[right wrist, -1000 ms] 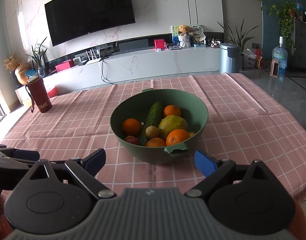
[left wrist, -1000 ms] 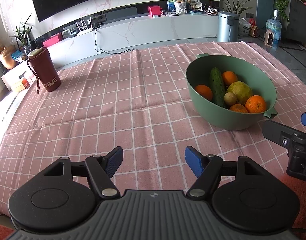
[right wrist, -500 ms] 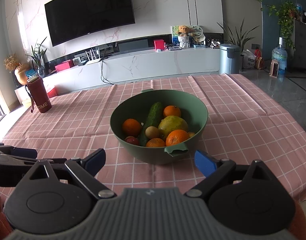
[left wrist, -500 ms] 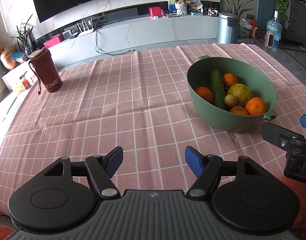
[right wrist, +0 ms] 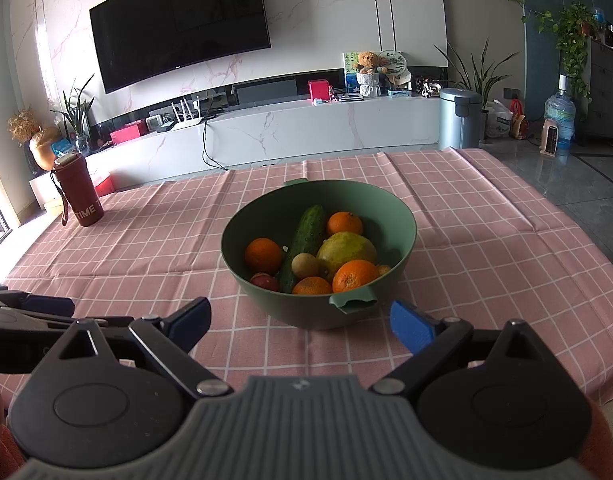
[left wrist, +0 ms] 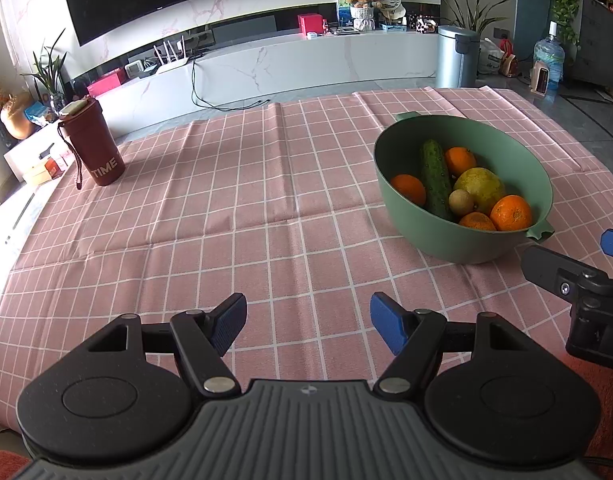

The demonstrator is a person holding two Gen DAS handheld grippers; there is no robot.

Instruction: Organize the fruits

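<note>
Fruit sits in a round green plastic bowl at frame centre on the pink checked desk: oranges, a cucumber, a yellow-green pomelo. Left gripper and right gripper both stand wide open, empty, low in frame.

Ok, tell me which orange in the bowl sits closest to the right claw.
The orange at the bowl's near rim, just above the notched handle. The other oranges lie farther back or left, beside the cucumber.
</note>
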